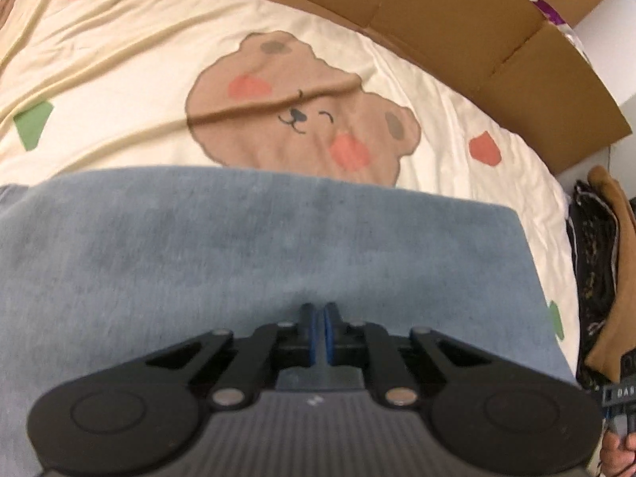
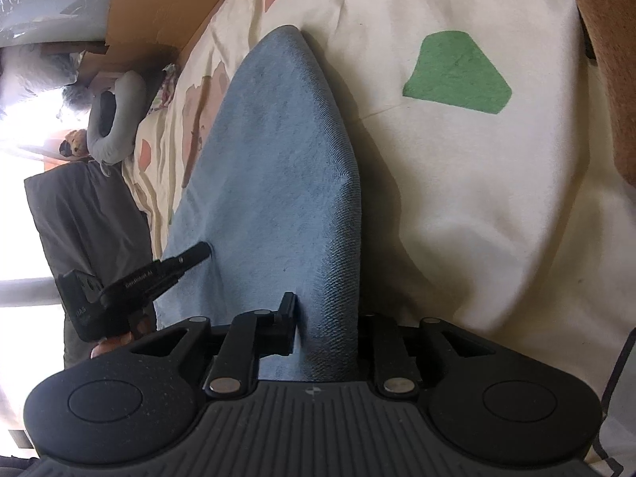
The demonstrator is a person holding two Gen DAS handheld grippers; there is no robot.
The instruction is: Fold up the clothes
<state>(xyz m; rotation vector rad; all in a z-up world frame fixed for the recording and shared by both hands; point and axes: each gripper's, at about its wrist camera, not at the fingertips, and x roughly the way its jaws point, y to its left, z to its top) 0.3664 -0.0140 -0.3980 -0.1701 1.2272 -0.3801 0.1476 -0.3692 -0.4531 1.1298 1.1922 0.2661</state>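
Over the bear-print bedsheet (image 1: 302, 79), seen from the left wrist, the blue garment (image 1: 238, 246) lies flat just below the printed bear face (image 1: 294, 107), its far edge straight and its right corner square. The left gripper (image 1: 319, 312) hovers over the cloth's near part with its blue pads together and nothing visible between them. A cardboard sheet (image 1: 457, 20) borders the bedsheet beyond the bear, and a dark pile of clothes (image 1: 596, 262) sits off the bedsheet's right edge. The fabric looks soft and napped, slightly mottled, already doubled into a neat panel.

From the right wrist, the same blue garment (image 2: 278, 167) rises as a thick folded ridge off the bedsheet (image 2: 477, 198), beside a green patch (image 2: 457, 73). The right gripper (image 2: 326, 310) straddles that ridge with the fold between its jaws; the right finger is hidden, so whether the pads press cannot be told. The left gripper (image 2: 198, 254) touches the cloth's left side.

The step appears to be finishing a fold. Next, the right gripper would likely need to let go fully and draw back without dragging the ridge, while the left smooths it.
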